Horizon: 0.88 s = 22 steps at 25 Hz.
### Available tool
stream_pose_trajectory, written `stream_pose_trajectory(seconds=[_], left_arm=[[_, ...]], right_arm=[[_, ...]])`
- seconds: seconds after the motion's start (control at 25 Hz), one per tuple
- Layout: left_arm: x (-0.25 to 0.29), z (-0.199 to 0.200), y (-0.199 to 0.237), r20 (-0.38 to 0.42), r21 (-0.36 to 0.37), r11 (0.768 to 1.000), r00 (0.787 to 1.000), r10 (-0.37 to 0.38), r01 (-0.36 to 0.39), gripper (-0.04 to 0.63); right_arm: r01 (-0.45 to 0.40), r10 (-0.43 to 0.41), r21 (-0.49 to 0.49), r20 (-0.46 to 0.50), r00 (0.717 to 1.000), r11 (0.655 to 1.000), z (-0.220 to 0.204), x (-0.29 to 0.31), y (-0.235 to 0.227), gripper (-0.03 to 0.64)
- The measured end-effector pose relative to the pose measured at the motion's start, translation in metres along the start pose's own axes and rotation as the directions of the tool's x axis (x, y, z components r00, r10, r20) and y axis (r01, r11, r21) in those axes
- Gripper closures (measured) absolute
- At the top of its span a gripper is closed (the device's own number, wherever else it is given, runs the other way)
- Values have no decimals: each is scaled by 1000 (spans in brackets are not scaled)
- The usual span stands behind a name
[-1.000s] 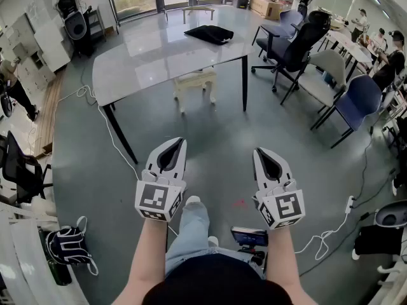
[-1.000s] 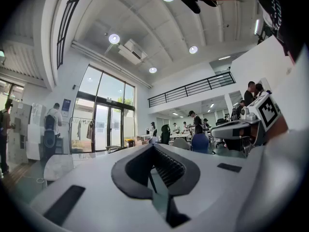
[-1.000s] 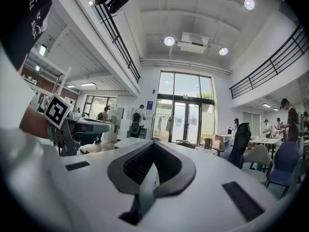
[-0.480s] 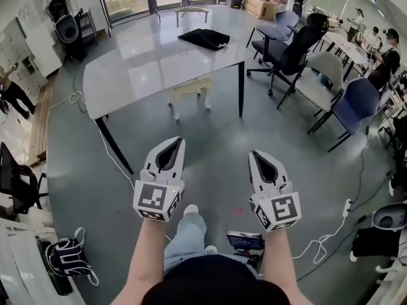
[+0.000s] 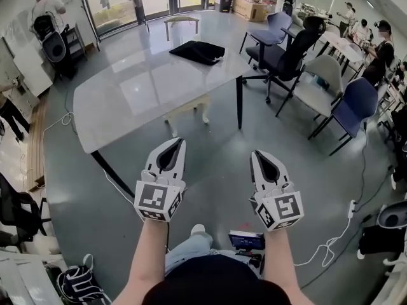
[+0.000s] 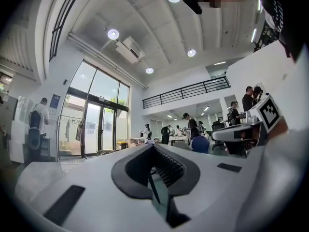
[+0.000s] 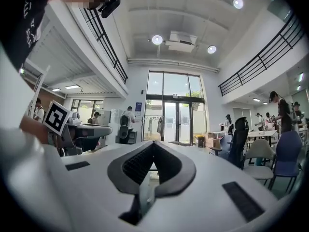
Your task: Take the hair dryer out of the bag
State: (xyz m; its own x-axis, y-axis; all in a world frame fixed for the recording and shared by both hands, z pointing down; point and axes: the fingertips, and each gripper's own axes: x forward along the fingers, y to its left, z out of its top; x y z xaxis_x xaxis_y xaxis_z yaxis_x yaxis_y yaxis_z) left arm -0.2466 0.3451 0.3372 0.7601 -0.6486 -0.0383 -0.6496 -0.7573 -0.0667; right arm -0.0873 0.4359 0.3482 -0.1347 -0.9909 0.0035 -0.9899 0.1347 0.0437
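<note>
On the far end of the grey table (image 5: 127, 88) lies a flat black bag (image 5: 198, 51), well apart from both grippers. The hair dryer is not visible; presumably it is inside. The left gripper (image 5: 179, 141) and the right gripper (image 5: 257, 152) are each pressed together on nothing. I judge the bag soft and limp, and the dryer hard, smooth and head-heavy, so its handle seems the best hold. Only the head view shows the bag; the gripper views show the closed jaws from near and people (image 7: 129, 124) beyond.

Black bag (image 5: 200, 51), glossy pale-grey table (image 5: 127, 107). Left gripper (image 5: 180, 142) and right gripper (image 5: 256, 152) are white, with black-and-white square markers. One chair (image 5: 357, 100) is blue.
</note>
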Motion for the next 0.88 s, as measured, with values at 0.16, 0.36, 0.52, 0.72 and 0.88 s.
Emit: stream_pose_trajectory(seconds=[0.16,0.36,0.52,0.72,0.88], left_arm=[[29,-5,22,-8,-23,999,999,-40,40,583],[65,-20,29,-14,-36,997,998,-66,65,583],[92,-30,41,-26,-52,996,997,-68,66,583],[155,-41,59,-32,-61,997,998,-47,45,583],[220,-45,72,-33,-59,998,999,-24,22,583]], right_arm=[[14,-14,-36,-9,1000,999,11,34,2,592],[12,-13,-61,-9,1000,998,3,57,-19,592],[8,-9,-39,-7,1000,999,-3,82,-39,592],[-9,8,-38,-21,1000,999,-15,136,-87,592],[-40,39,-46,-22,999,998,-17,188,-136,592]])
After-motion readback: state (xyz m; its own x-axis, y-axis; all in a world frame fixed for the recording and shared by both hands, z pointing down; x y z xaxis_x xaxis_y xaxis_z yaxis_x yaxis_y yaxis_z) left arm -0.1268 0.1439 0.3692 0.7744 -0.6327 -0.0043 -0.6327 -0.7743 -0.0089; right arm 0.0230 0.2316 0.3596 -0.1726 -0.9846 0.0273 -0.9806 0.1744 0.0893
